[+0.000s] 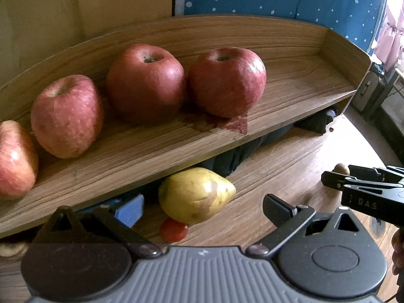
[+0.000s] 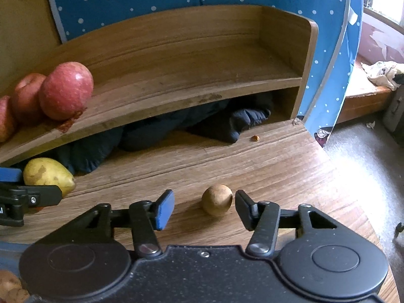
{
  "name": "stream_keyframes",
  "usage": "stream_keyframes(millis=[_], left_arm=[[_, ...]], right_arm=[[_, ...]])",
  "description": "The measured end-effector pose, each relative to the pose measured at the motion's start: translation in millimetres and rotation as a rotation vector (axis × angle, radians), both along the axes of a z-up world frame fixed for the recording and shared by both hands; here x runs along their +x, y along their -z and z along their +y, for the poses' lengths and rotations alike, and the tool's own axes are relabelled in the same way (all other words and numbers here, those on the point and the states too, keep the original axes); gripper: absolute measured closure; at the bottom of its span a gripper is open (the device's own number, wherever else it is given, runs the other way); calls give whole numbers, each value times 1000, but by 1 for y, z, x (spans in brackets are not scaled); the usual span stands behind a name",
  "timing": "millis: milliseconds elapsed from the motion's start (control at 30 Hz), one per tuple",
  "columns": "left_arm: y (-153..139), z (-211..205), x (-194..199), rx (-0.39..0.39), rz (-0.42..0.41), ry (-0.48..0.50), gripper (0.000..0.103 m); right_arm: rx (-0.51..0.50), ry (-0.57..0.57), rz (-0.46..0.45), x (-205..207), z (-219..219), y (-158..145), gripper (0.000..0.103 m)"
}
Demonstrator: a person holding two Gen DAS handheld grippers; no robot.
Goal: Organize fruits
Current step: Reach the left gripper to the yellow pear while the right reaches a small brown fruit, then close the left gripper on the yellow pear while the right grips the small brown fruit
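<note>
Now both sets of jaws spread — small brown fruit (image 2: 217, 200) between right gripper (image 2: 204, 208) fingers, untouched.

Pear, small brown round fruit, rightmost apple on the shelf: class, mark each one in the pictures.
Pear (image 1: 195, 194), left wrist view, middle of its yellow skin.
Small brown round fruit (image 2: 217, 200), right wrist view, centre of its front.
Rightmost apple (image 1: 227, 82), left wrist view, middle of its red side.

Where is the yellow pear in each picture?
Left wrist view: the pear is low in the middle, on the table just under the shelf's front edge.
Right wrist view: the pear is at the far left, under the same shelf.
Shared landmark: the shelf holding apples.
</note>
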State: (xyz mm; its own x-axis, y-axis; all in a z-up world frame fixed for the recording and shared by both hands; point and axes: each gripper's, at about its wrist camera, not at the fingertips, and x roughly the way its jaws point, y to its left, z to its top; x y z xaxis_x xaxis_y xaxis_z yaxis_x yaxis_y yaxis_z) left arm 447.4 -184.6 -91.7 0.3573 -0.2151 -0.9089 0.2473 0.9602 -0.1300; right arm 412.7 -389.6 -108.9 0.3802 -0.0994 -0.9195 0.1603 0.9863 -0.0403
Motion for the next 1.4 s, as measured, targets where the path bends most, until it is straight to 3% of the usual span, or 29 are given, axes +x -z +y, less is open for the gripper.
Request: stream_keyframes(millis=[467,1033,1267,1400], left_arm=[[9,-5,4,-7,15,-10,5],[15,1,8,-34,25,-38,13],[19,2,10,-27,39,-90,28],[19,6,8,-42,39,-102,28]], right_arm=[[-12,-7,-1,2,3,5,75],[57,-123,5,0,36,7,75],[76,-152,11,-4,47,7,75],[82,-160,13,-7,50,6,75]])
